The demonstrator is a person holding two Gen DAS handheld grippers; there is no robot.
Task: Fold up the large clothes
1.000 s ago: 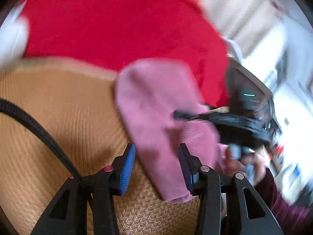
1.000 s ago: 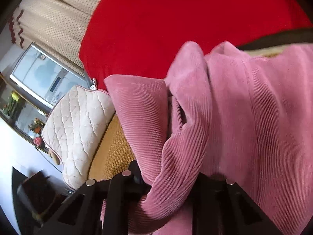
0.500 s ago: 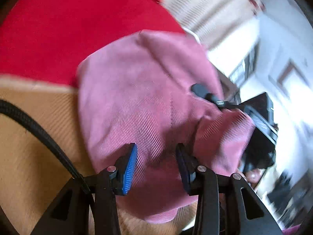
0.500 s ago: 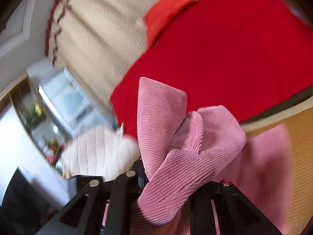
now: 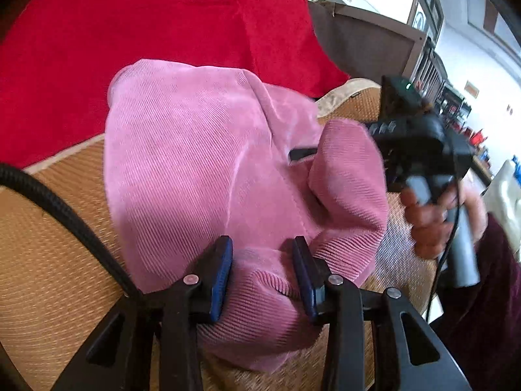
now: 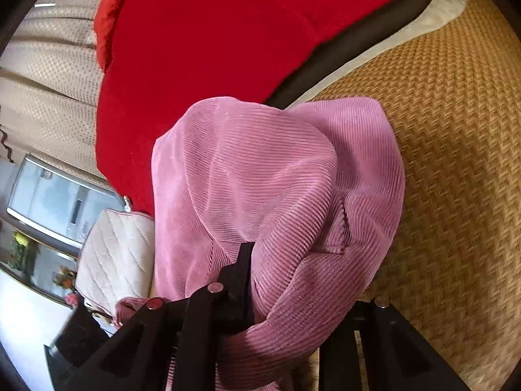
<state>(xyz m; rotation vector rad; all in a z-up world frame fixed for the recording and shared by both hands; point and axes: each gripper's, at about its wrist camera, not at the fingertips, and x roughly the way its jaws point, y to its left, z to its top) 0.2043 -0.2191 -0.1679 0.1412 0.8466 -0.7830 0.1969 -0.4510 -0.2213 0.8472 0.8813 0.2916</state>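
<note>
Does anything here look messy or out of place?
Yes: the pink corduroy garment is bunched in a rumpled heap on the woven mat, not flat. One end is gathered around the right gripper, and fabric sits between the left gripper fingers.

left wrist: looks forward along own fingers (image 5: 221, 270), close over pink garment (image 5: 202, 163), right gripper (image 5: 407, 137) beyond right finger | right wrist: close, garment (image 6: 276, 179) draped over fingers (image 6: 242, 270) | shared: garment, woven mat (image 5: 49, 244), red cushion (image 5: 146, 26)
</note>
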